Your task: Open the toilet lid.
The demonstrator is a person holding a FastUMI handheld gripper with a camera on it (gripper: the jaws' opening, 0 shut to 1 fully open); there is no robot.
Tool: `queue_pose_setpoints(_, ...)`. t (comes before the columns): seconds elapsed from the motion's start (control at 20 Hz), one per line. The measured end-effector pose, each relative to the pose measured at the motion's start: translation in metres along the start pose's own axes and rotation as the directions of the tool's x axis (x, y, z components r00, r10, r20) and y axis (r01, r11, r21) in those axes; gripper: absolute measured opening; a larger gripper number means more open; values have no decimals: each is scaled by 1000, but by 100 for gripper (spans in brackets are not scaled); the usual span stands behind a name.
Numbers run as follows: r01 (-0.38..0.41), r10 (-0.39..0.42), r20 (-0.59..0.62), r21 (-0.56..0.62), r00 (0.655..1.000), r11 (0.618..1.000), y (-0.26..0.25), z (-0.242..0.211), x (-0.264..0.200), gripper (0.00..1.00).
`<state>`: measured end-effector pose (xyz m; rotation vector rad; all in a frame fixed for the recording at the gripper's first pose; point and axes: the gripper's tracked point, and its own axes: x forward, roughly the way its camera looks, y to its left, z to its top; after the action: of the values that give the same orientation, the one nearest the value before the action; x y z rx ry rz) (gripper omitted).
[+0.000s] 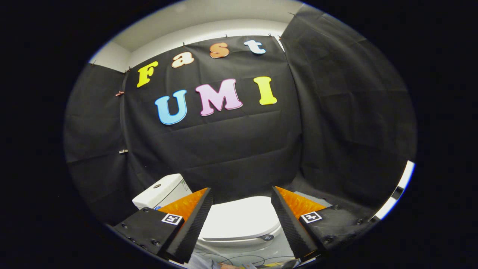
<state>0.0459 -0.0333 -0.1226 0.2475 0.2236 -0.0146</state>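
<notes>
Gripper view: I see my gripper [242,196] with its two fingers [194,220] spread wide apart, released, with nothing between the pads. Each finger body carries a small square black-and-white marker tag [172,219]; I cannot read any code from it.

Toilet [239,239] sits just ahead of and below the fingers, framed in the gap between them. Its white lid [239,218] lies flat, closed over the bowl, and neither finger touches it. A small dark tab [267,237] sits on the lid's near edge, toward the right finger; there seems to be a mark on it, but it is too small for me to read.

Beyond the lid, behind the left finger, stands the white cistern [160,192], with a round button [157,185] on its top. A label on the cistern's side is partly hidden by the finger and too blurred to make out.

Nearer than the toilet, low between the fingers, thin dark cables [239,258] trail across a pale floor.

Black cloth wall [231,149] hangs behind the cistern and to both sides.
</notes>
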Motion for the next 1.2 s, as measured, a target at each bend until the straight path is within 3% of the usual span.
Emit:
queue_pose_setpoints(0.55,95,-48,-195,237,980,967,-81,-126,72,98)
queue_pose_setpoints(0.85,172,-63,-334,308,941,936,-112,-222,109,98)
queue_pose_setpoints(1.2,275,-62,-498,367,865,889,-136,-323,122,97)
